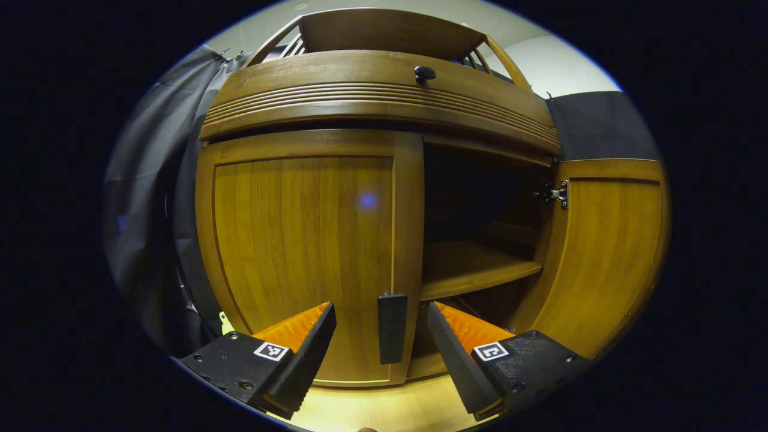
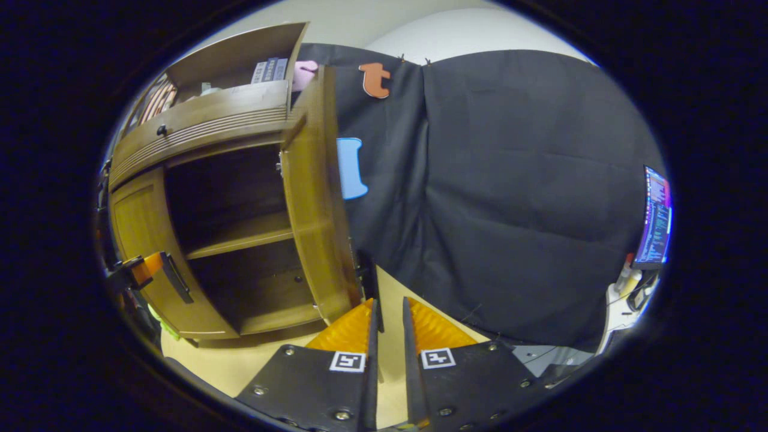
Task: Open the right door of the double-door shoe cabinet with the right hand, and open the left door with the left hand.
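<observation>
A: Quick pass. The glossy brown wooden double-door shoe cabinet (image 1: 384, 180) stood on the pale wood worktop (image 1: 384, 408), straight ahead in the left gripper view. Its right door (image 1: 606, 252) was swung wide, with the dark inside and a wooden shelf (image 1: 474, 267) in view. The left door (image 1: 306, 258) was shut.

B: Claws?

A: The left claw (image 1: 382, 333) was spread apart, one finger on each side of the flat black upright handle (image 1: 392, 328) at the left door's inner edge, not touching it as far as I could tell. The right claw (image 2: 389, 318) was nearly together, a thin gap between the fingers, holding nothing, just beside the open door's outer edge.

B: Risks?

A: My guess: the handle was slim and flat, so closing off-centre could have pinched only its edge and slipped off. Pulling straight rather than along the hinge arc could have dragged the claw free. The right claw near the open door could have bumped it.

B: Surface, room?

A: The worktop was smooth and bare near the cabinet. Black cloth booth wall (image 2: 510, 180) behind and to the right, a lit monitor (image 2: 655, 219) far right, a white wall above.
</observation>
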Demonstrator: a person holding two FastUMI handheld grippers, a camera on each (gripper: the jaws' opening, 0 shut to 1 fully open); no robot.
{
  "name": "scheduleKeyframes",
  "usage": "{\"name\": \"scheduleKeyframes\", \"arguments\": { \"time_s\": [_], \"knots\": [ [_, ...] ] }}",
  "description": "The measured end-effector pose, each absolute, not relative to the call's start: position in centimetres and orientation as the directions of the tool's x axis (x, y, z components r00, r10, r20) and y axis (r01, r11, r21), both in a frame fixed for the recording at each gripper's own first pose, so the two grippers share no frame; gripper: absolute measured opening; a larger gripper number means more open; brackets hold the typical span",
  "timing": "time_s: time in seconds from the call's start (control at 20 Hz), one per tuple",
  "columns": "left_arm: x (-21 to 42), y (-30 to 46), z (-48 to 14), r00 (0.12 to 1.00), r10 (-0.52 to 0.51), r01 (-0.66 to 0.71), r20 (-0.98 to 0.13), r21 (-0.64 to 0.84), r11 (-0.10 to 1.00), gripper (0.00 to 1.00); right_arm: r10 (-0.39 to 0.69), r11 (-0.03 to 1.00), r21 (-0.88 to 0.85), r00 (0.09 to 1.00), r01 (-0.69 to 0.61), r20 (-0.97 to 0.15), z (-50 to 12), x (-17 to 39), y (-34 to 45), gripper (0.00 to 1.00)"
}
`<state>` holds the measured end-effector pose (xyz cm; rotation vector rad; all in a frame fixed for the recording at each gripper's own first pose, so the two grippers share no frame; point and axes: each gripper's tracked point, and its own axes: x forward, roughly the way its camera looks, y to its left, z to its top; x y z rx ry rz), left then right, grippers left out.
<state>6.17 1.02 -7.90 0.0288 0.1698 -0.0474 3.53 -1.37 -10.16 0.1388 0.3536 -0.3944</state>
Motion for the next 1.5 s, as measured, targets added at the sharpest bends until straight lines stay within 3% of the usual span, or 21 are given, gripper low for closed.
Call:
{"name": "scheduleKeyframes", "arguments": {
  "time_s": [0.3,0.55,0.85,0.95,1.5],
  "knots": [
    [8.4,1.0,-9.7,0.98,-0.056,0.064,-0.19,0.035,0.997,0.95,-0.357,0.908,0.076,0.857,0.412,-0.372,-10.3,3.2,-1.2,0.2],
    [10.5,1.1,-11.0,0.973,-0.053,0.067,-0.224,0.057,0.996,0.82,-0.401,0.879,0.096,0.835,0.466,-0.377,-10.8,1.6,-2.2,0.2],
    [11.1,0.0,-11.5,0.971,-0.081,0.105,-0.224,0.096,0.99,0.4,-0.444,0.843,0.112,0.797,0.526,-0.409,-12.1,-0.8,-3.5,0.2],
    [10.8,0.0,-11.3,0.972,-0.072,0.099,-0.225,0.11,0.989,0.35,-0.448,0.838,0.118,0.795,0.533,-0.41,-12.0,-1.0,-3.7,0.2],
    [9.1,0.0,-11.1,0.97,-0.095,0.116,-0.224,0.081,0.99,0.3,-0.421,0.851,0.123,0.803,0.51,-0.422,-12.4,-1.4,-3.1,0.2]
  ]
}}
